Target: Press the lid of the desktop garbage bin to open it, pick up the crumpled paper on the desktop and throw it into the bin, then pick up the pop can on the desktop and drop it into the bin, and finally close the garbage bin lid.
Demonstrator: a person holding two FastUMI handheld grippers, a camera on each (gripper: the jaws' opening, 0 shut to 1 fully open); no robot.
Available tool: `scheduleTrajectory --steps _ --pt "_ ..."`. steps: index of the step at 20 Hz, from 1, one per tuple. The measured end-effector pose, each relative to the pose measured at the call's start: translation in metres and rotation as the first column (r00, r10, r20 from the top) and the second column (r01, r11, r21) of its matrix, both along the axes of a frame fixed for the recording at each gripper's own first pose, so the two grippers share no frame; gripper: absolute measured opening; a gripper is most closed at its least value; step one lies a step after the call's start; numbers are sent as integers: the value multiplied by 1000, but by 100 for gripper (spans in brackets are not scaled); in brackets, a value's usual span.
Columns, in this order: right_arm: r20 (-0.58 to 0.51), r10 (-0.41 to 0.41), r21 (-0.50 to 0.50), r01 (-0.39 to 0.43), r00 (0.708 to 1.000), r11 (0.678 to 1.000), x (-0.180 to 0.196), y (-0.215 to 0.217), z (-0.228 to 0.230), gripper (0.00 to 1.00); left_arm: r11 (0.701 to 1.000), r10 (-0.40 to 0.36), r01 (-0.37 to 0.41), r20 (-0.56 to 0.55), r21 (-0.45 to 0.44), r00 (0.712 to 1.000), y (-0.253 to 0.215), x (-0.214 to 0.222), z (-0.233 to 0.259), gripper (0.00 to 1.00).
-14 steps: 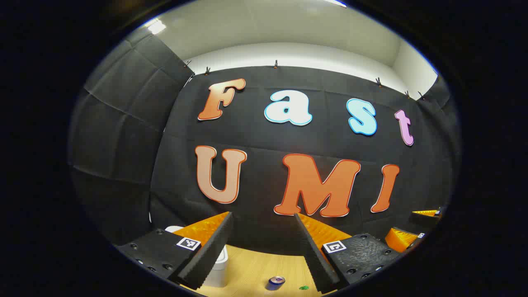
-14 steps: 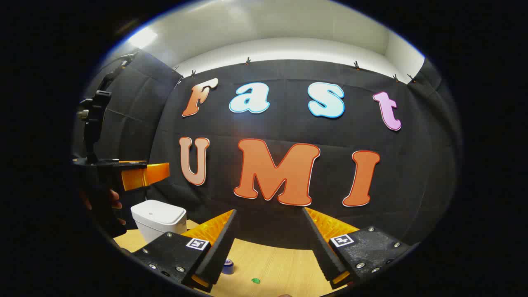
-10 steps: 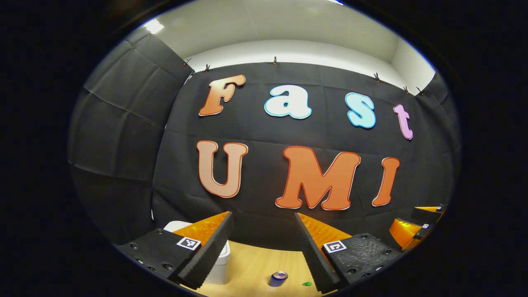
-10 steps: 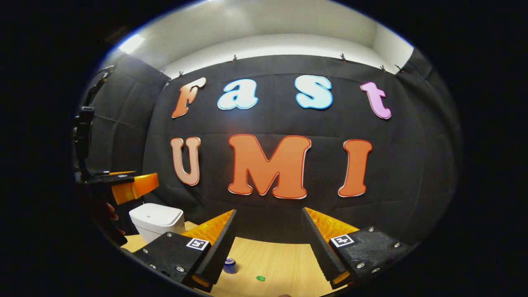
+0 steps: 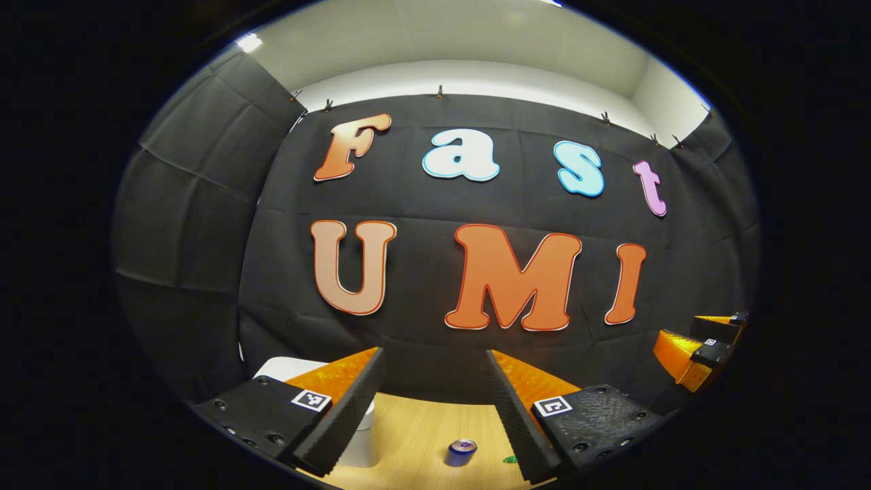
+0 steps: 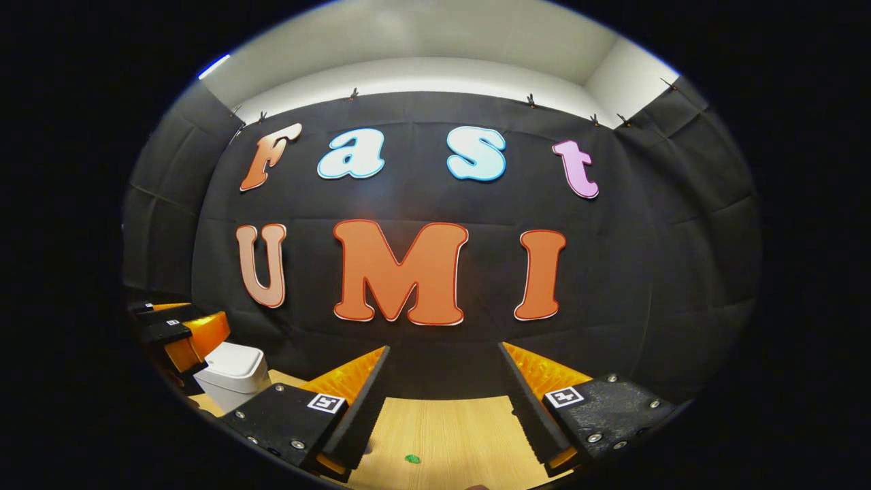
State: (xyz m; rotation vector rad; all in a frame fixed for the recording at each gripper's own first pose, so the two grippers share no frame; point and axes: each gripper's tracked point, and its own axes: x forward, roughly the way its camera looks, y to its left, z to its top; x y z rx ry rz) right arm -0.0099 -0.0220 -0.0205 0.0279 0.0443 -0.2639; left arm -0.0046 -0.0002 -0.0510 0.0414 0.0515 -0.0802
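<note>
both grippers held high and spread wide, nothing grasped, bin lid down.

left gripper (image 5: 433, 408) released above the near desktop (image 5: 422, 435); garbage bin (image 5: 360, 442) low and just left behind its left finger, hence nearer this hand. pop can (image 5: 461, 452) upright between the fingers, farther down. right gripper (image 6: 442, 401) likewise released, bin (image 6: 235, 374) far left of it, small green scrap (image 6: 412, 459), probably the crumpled paper, below and between its fingers.

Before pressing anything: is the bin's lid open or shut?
Shut. In the right gripper view the lid lies flat on the bin, with no gap along its rim.
</note>
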Motion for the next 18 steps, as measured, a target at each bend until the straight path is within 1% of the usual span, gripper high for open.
scheduleTrajectory --steps 4,5,6,7,8,9,10,11,18 --pt "-66 22 36 -20 998 999 -1 11 -23 91 1000 -15 15 -12 -7 1000 -2 1 -10 89" --pt "-75 22 40 -19 997 999 -1 12 -25 91 1000 -15 15 -14 -7 1000 0 2 -10 92" --pt "-78 20 41 -16 997 999 -1 12 -27 91 1000 -21 21 -20 -8 1000 -3 2 -14 89" --pt "-77 20 42 -17 997 999 -1 12 -28 91 1000 -18 18 -24 -6 1000 -2 2 -15 92" --pt "-76 23 43 -20 997 999 0 13 -28 91 1000 -14 14 -30 -2 999 1 4 -18 89" --pt "-73 29 43 -26 997 999 0 14 -29 91 1000 -11 11 -34 0 999 3 6 -19 89" --pt "-72 31 38 -28 997 999 0 14 -30 91 1000 -9 10 -40 2 999 3 5 -21 92" --pt "-74 31 29 -29 997 999 1 15 -31 91 1000 -7 7 -43 4 999 3 5 -21 89" --pt "-89 32 27 -30 996 999 2 18 -34 91 1000 -7 7 -43 14 999 4 6 -22 89"
